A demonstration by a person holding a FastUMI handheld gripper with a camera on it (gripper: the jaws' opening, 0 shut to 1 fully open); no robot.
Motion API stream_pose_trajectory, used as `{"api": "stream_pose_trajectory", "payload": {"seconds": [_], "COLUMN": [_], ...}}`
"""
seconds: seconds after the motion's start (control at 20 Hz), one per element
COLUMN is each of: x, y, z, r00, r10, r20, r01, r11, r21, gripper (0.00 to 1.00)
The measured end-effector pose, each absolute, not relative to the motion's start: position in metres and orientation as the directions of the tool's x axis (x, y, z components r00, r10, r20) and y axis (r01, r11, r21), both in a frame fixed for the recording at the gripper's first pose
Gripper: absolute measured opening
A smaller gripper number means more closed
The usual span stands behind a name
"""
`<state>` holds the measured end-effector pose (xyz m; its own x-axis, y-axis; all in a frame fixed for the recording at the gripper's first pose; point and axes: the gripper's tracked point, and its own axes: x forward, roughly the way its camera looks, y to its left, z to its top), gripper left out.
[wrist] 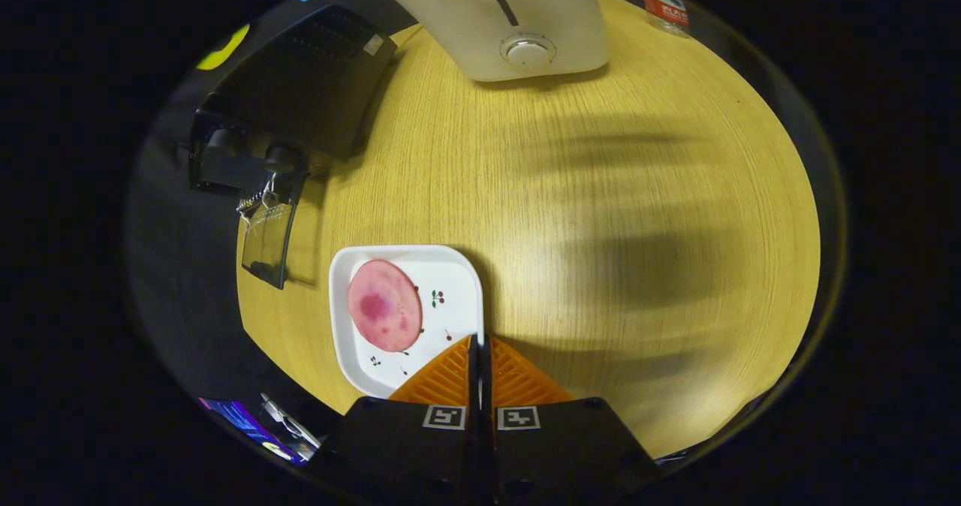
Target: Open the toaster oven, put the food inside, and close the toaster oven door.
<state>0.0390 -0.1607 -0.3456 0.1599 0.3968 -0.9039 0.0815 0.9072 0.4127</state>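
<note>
The toaster oven sits at the far left corner of my desk, a dark box seen from above, with its glass door swung down and open toward me, the door lying out over the desk's left edge. The inside of it is too dark for me to make out. Nearer to me, and well apart from the oven's door, a white square plate with small cherry prints rests on the wood, and on its left half lies the food, a round pink slice with a darker blotch near its middle, flat on the plate. My claw is just above the plate's near right corner, and its two fingers are pressed together with only a thin dark seam between them; I have nothing in my grip. The slice lies ahead of my fingers and to their left, not touching them. Beyond the plate the desk runs bare and pale yellow, crossed by soft dark shadows on its right half. At the far side of the desk, straight ahead of my fingers and well apart from them, stands a cream-coloured appliance with a round knob on its front and a dark slot running along its top. To its right, at the far right edge of the desk, stands a small container with a red and white label.
</note>
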Motion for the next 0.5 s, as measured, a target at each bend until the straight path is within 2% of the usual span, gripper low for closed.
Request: {"api": "stream_pose_trajectory", "payload": {"seconds": [0.5], "x": [0.042], "y": [-0.160], "z": [-0.319], "r00": [0.241], "r10": [0.480], "r20": [-0.844], "r01": [0.209], "r11": [0.823], "r21": [0.528], "gripper": [0.02]}}
